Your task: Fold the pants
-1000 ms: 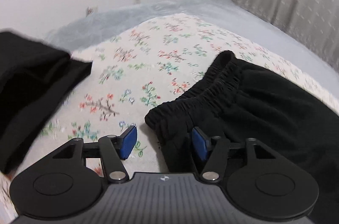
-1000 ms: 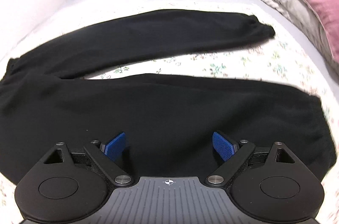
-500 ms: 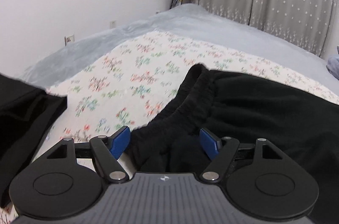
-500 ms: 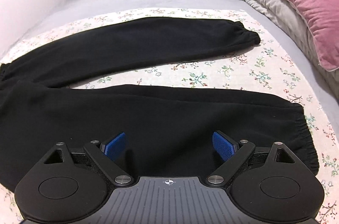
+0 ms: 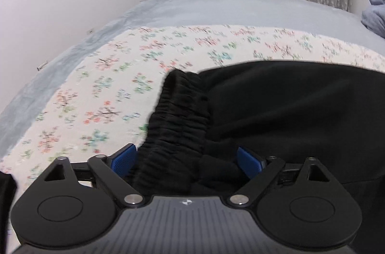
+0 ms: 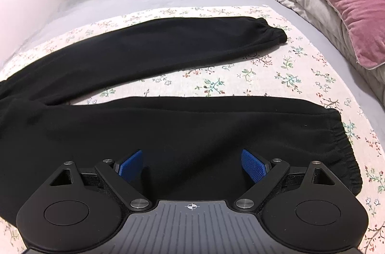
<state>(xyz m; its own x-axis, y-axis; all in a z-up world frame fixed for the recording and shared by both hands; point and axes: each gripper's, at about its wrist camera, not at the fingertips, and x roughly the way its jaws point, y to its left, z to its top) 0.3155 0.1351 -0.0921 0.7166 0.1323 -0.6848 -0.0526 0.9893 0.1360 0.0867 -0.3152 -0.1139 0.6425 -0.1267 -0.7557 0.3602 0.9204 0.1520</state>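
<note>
With the black fleece pants (image 6: 168,133) flat on the flowered bedspread (image 6: 276,76), the left gripper (image 5: 186,159), jaws just widened, straddles the elastic waistband (image 5: 179,119) ungripped and the right gripper (image 6: 192,163) hangs released over the near leg, so next comes pinching both and folding toward the far leg.

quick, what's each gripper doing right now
left gripper: open, its fingers have just been opening, the waistband of the pants lies between them, not clamped.
right gripper: open over the near pant leg, holding nothing.
</note>
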